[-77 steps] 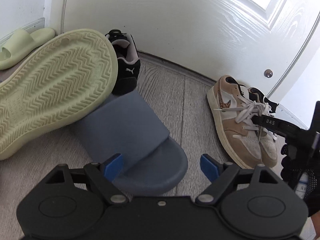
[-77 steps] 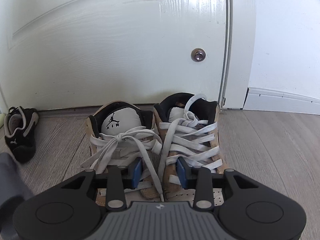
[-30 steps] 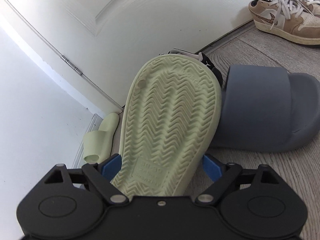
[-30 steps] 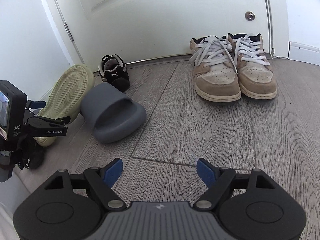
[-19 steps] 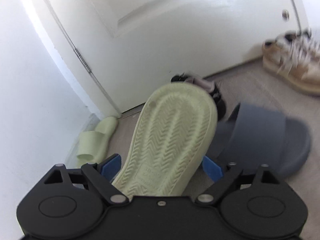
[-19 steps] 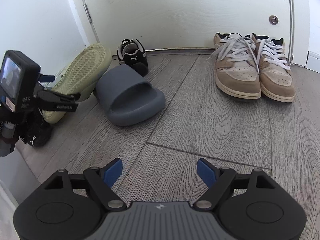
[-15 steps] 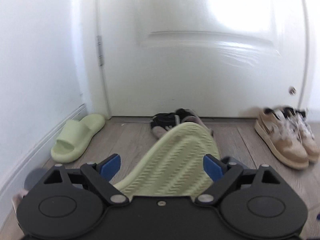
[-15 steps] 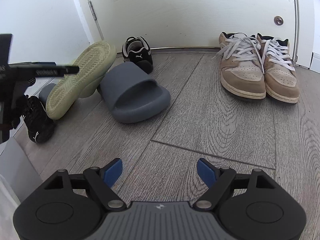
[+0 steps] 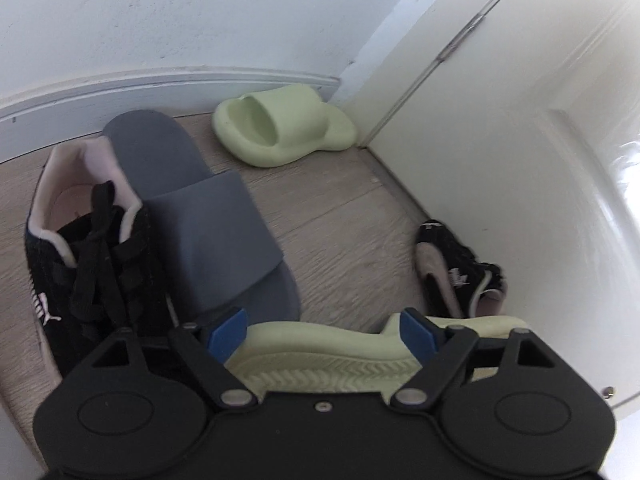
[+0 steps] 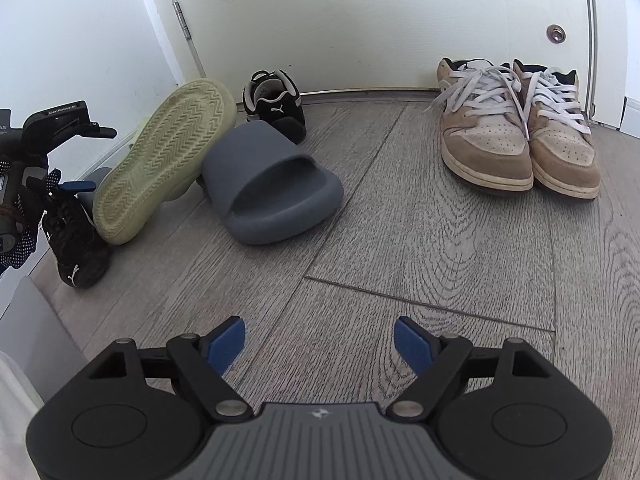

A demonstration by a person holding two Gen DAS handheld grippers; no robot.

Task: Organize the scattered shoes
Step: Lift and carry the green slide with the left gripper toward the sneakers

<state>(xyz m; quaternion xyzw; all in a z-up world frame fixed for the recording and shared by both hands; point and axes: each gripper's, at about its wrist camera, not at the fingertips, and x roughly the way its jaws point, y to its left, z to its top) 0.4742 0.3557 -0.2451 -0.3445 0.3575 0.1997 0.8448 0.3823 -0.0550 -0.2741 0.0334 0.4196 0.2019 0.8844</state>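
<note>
Closing around the upturned green slide (image 9: 320, 354), the left gripper (image 9: 324, 330) has the sole between its blue pads, contact unclear. Its mate (image 9: 280, 130) sits in the corner by the baseboard (image 9: 120, 88). Grey slide (image 10: 276, 184) and black sneaker (image 10: 276, 102) crowd the door (image 10: 360, 20); tan sneakers (image 10: 516, 136) line its threshold. Right gripper (image 10: 320, 344) hangs wide, empty, over bare floor (image 10: 400, 248).

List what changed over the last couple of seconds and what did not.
The left claw left the grey foam slide for the upturned pale green foam slide; it now straddles the slide's edge, jaws closing. The right claw let go of the tan lace-up sneakers, backed off, and is open and empty. The sneakers, grey slide and black sneaker by the door stayed put.
</note>
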